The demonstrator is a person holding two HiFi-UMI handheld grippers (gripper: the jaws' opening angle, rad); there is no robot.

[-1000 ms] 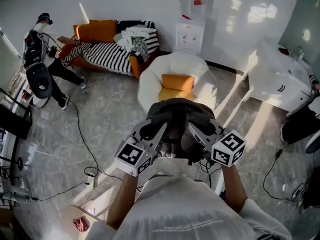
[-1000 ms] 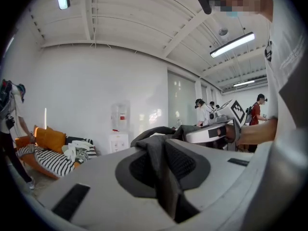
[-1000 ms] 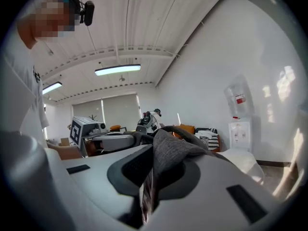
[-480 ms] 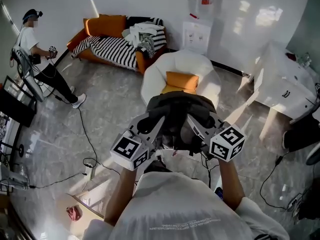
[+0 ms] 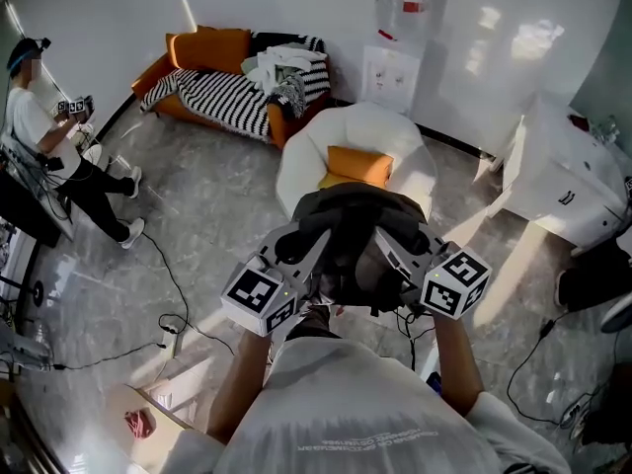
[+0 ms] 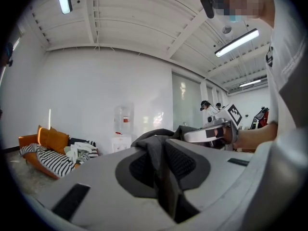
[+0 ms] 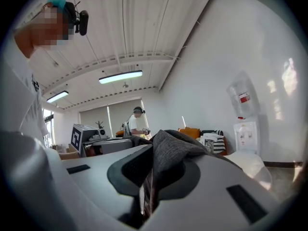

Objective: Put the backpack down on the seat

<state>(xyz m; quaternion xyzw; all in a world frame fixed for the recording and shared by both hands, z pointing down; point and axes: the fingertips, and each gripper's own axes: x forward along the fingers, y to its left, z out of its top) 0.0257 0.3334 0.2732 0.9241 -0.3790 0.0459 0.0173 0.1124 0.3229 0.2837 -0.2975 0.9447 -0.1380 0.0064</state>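
A: Looking for the backpack (image 5: 348,227) — where is it now?
B: Hanging in the air, just short of the round white seat (image 5: 296,171) with its orange cushion (image 5: 357,164). The left gripper (image 5: 296,248) and right gripper (image 5: 403,242) each pinch its grey fabric, jaws nearly closed. Over the last second neither grip loosened and the bag hasn't dropped — lowering is yet to come, I'd say.

Orange sofa (image 5: 205,47) stands near a water dispenser (image 5: 392,75).
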